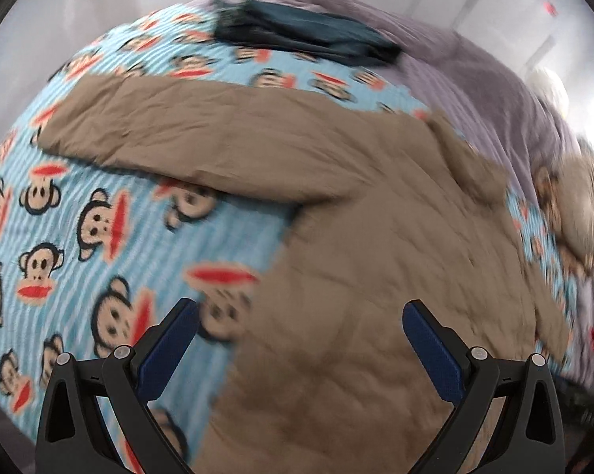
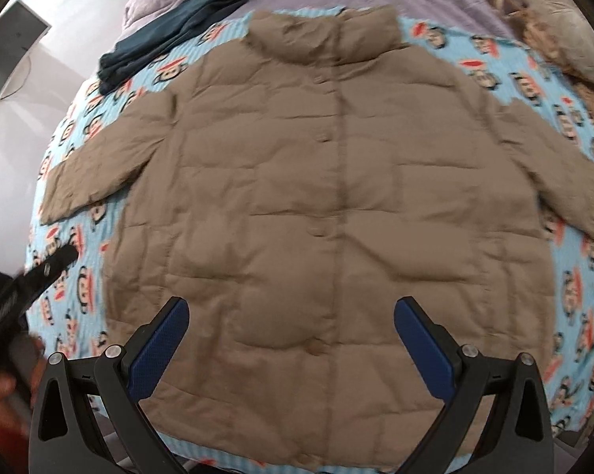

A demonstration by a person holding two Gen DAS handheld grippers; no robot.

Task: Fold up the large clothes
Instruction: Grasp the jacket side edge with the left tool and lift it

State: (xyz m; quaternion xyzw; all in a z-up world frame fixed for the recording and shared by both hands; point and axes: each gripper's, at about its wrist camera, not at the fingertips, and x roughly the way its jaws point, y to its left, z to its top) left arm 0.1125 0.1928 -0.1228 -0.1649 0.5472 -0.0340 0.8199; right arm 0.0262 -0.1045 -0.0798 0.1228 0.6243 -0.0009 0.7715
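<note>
The tan puffer jacket [image 2: 328, 197] is lying flat, buttoned, on the monkey-print blanket [image 2: 565, 276], its right sleeve end running out of frame. Both the left gripper [image 1: 300, 351] and right gripper [image 2: 291, 347] are hovering wide open, gripping nothing; the left view is blurring.

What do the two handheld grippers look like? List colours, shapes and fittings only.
The left gripper and the right gripper match: black plastic frames with triangular cut-outs, angled linkage arms joined by round silver pivot pins, and two fingers faced with dark blue textured pads. From the right wrist view, the left gripper's side is black too. No cables or legible markings show.
</note>
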